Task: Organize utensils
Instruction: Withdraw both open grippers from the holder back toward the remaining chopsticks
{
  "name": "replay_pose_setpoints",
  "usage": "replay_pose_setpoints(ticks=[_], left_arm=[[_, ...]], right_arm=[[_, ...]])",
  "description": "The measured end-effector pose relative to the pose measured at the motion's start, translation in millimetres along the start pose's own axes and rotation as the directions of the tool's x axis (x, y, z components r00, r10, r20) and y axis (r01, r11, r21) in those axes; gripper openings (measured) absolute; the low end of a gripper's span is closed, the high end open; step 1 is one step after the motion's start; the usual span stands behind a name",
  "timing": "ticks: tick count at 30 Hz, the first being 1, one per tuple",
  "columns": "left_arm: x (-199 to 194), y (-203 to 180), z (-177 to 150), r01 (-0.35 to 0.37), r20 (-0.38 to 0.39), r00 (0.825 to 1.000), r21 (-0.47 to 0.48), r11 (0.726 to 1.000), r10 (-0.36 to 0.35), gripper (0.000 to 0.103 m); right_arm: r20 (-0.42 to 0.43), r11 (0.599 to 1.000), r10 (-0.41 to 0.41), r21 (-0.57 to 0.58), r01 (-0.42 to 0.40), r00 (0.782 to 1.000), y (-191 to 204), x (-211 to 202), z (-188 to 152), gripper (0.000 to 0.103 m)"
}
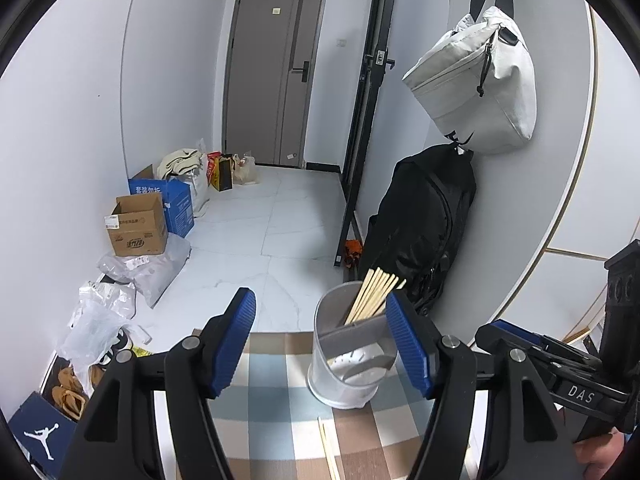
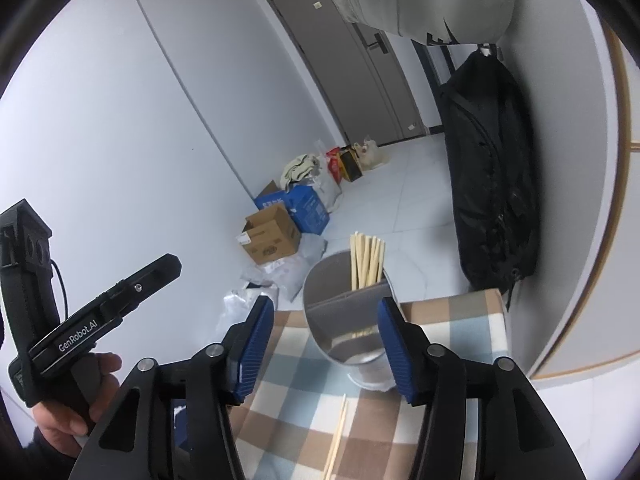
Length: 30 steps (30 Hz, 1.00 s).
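A grey round utensil holder (image 1: pixel 348 384) with a divider stands on the checked cloth (image 1: pixel 272 396) near the table's far edge. A bunch of wooden chopsticks (image 1: pixel 374 292) leans in its far compartment. A loose pair of chopsticks (image 1: pixel 328 448) lies on the cloth in front of it. My left gripper (image 1: pixel 320 296) is open, with the holder just ahead between its blue pads and nothing gripped. In the right wrist view, my right gripper (image 2: pixel 325 302) is also open and empty, facing the holder (image 2: pixel 372 372), the bunch of chopsticks (image 2: pixel 366 260) and the loose pair (image 2: pixel 338 436).
A black backpack (image 1: pixel 424 224) and a white bag (image 1: pixel 476 84) hang on the wall at the right. Cardboard boxes (image 1: pixel 138 226) and plastic bags (image 1: pixel 100 320) line the floor at the left, past the table edge. A grey door (image 1: pixel 276 72) stands at the back.
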State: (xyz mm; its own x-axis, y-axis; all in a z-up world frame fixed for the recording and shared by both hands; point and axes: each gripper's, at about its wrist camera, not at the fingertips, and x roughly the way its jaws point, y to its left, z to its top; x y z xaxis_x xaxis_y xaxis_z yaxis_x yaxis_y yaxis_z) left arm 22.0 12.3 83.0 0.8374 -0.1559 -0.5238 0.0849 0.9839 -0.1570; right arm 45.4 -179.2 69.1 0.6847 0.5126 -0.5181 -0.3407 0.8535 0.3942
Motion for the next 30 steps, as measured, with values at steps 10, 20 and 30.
replay_pose_setpoints(ticks=[10,20,30], left_arm=[[-15,6,-24,-0.018,0.000,1.000,-0.027,0.999,0.018,0.070],[-12,9,-58,-0.040,-0.020,0.999,-0.037,0.999,0.039,0.079],[19,23,-106,-0.056,-0.133,0.990,-0.092,0.994,0.044,0.082]], right_arm=[[0.006,1.000,-0.019,-0.023,0.020,1.000,8,-16,-27,0.067],[-0.012,0.998,-0.041,-0.052,0.041,0.999,8,-19,-60,0.079],[-0.106,0.996,-0.082,-0.052,0.076,0.991,-8,6,-98,0.083]])
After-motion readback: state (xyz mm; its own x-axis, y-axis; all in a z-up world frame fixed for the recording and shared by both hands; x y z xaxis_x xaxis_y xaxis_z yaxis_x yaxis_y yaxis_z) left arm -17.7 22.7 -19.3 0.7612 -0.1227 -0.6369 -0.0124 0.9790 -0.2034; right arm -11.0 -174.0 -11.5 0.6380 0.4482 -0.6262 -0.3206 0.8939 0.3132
